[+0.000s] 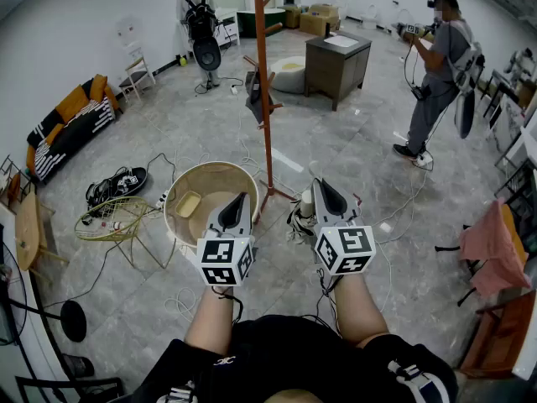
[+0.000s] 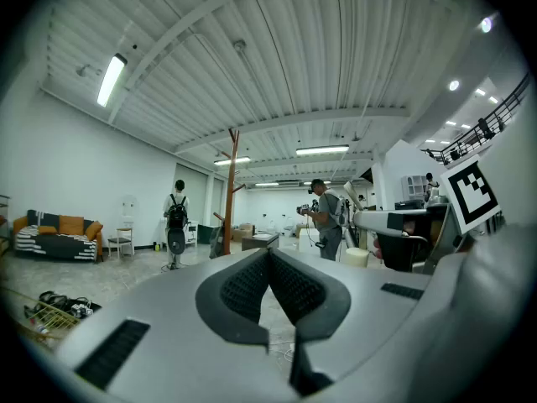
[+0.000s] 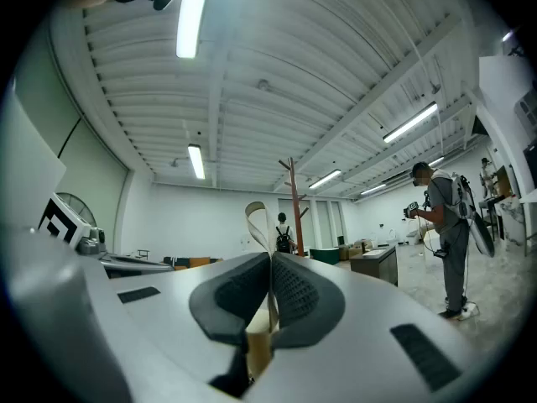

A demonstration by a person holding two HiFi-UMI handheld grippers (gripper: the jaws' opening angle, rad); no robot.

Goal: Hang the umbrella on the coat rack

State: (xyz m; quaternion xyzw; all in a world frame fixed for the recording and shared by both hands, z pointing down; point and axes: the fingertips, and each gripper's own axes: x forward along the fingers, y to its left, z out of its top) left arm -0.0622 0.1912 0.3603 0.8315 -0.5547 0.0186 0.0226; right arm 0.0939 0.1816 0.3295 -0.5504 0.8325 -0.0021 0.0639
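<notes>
The coat rack [image 1: 264, 82] is a tall red-brown pole with pegs a few steps ahead; it also shows in the left gripper view [image 2: 228, 191] and the right gripper view [image 3: 294, 204]. A dark item hangs on its lower peg. My right gripper [image 1: 321, 183] is shut on the umbrella's beige wrist strap [image 3: 256, 223], which loops up above the pads. The cream handle [image 1: 307, 201] and the folded black-and-white canopy [image 1: 298, 223] hang to its left. My left gripper [image 1: 242, 198] is held level beside it, shut with nothing between its pads [image 2: 252, 280].
A round wooden tub [image 1: 180, 193] and a wire basket [image 1: 113, 221] stand on the floor at front left, with cables [image 1: 117, 183] nearby. A cabinet [image 1: 336, 61] is behind the rack. One person [image 1: 200, 23] stands far back, another [image 1: 436, 74] at right. A sofa [image 1: 71, 124] lines the left wall.
</notes>
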